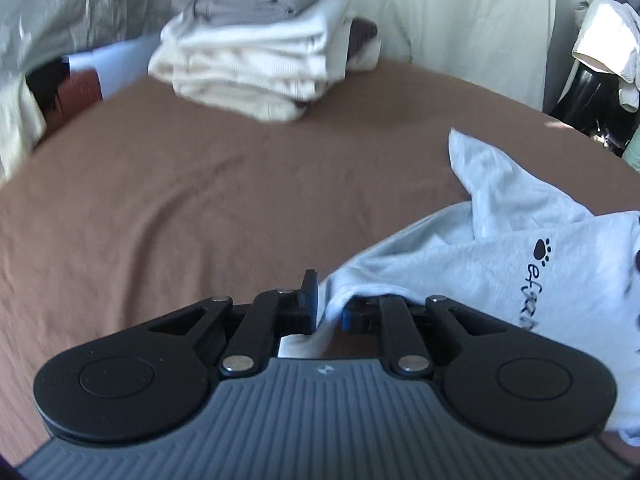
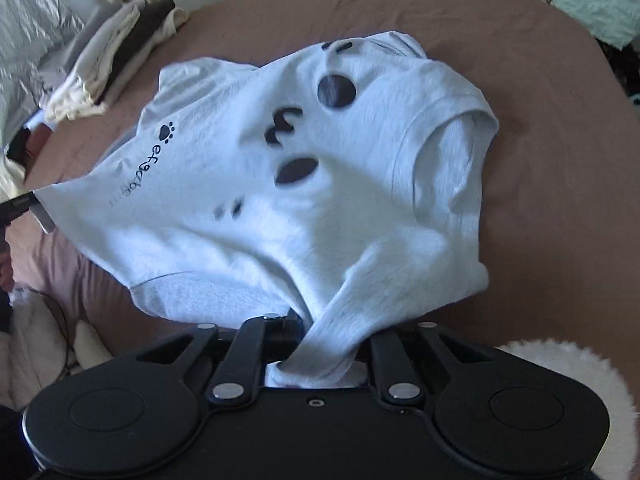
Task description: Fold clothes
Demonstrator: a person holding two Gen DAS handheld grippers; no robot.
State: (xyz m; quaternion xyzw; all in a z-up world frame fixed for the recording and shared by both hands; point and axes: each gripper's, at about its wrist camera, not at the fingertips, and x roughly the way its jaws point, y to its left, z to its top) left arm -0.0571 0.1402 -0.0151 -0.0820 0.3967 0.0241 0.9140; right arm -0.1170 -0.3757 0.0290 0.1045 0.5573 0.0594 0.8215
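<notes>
Gripping the shirt (image 2: 248, 216) by two edges, your left tongs (image 1: 326, 304) and right tongs (image 2: 332, 340) stretch it over the bed (image 1: 160, 200), ready for folding.

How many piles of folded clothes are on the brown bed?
1: the stack of folded clothes sits at the far edge of the brown bed, beyond the loose pale shirt. Others may lie out of view.
</notes>
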